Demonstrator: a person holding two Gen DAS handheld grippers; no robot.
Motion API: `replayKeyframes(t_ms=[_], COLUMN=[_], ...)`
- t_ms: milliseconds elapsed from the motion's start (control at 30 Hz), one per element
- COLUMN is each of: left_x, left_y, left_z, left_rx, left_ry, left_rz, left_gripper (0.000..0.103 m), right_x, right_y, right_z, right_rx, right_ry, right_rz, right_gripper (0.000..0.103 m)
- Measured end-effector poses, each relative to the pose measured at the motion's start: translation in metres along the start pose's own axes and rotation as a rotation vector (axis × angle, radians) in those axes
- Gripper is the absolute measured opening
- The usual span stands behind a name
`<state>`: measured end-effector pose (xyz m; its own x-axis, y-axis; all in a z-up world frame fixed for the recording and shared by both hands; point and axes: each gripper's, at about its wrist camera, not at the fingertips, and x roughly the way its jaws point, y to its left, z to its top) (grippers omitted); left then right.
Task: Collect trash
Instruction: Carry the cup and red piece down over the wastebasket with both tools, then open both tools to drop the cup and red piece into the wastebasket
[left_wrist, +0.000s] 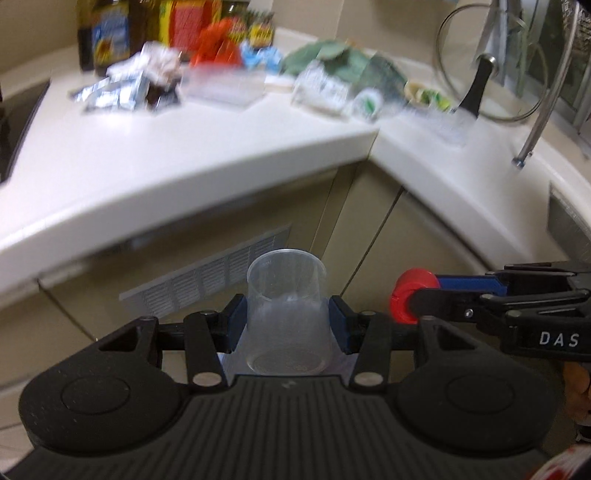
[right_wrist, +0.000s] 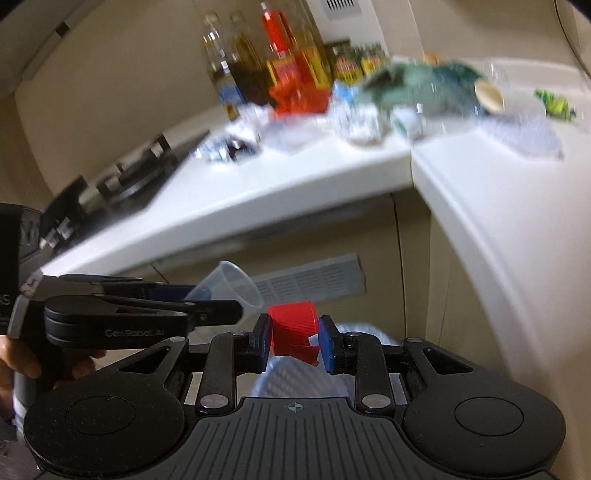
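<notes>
- The left gripper (left_wrist: 287, 319) is clamping a clear plastic measuring cup (left_wrist: 287, 310) between its 2 blue pads, rim pointing away from the camera, with faint printed marks near the rim.
- The right gripper (right_wrist: 293, 338) is pinching a red ribbed bottle cap (right_wrist: 293, 330), jaws set narrow on it; a torn red ring is hanging off the cap's near edge.
- Both grippers are hovering just beside each other in front of the beige cabinet doors (left_wrist: 369, 229), below the edge of the white countertop (left_wrist: 184, 155).
- Only the right wrist view is showing a white mesh-walled bin (right_wrist: 295, 380) directly beneath the cap, a hand (right_wrist: 22, 362) gripping the left tool, and a black stove (right_wrist: 122, 181) at the counter's left end.
- Only the left wrist view is showing a glass pot lid (left_wrist: 491, 70) and a metal faucet (left_wrist: 546, 103) at the far right.
- Farther back, blurred wrappers (left_wrist: 110, 92), a green cloth (left_wrist: 332, 62) and bottles (left_wrist: 107, 33) are crowding the counter corner.
</notes>
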<state>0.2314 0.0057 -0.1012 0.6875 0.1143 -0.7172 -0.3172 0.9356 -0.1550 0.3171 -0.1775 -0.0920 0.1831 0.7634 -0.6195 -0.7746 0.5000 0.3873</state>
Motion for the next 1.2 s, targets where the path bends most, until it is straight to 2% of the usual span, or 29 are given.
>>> replayKeyframes(t_ms=[333,667,1133,1167,1200], left_x=[0.041,0.088,0.128,0.131,0.132], left_y=[0.012,0.011,0.012,0.012,0.012], left_z=[-0.038,-0.06,-0.072,-0.072,-0.072], left_rx=[-0.023,-0.036,-0.015,-0.011,-0.009], left_ry=[0.09,0.147,0.173,0.177,0.179], left_rz=[0.008,0.001,0.001,0.001,0.0], left_gripper=[0.045,0.045,0.045,0.046,0.053], right_x=[0.049,0.086,0.104,0.105,0.105], right_y=[-0.024,-0.047,-0.063,-0.063,-0.063], right_z=[-0.039,-0.07,-0.074,-0.074,-0.073], right_rx=[0.069,0.129,0.17,0.171,0.172], right_ry=[0.09,0.137,0.152,0.151,0.151], right_rz=[-0.074,-0.141,-0.188,-0.19,-0.19], right_gripper=[0.028,0.028,0.028,0.028,0.028])
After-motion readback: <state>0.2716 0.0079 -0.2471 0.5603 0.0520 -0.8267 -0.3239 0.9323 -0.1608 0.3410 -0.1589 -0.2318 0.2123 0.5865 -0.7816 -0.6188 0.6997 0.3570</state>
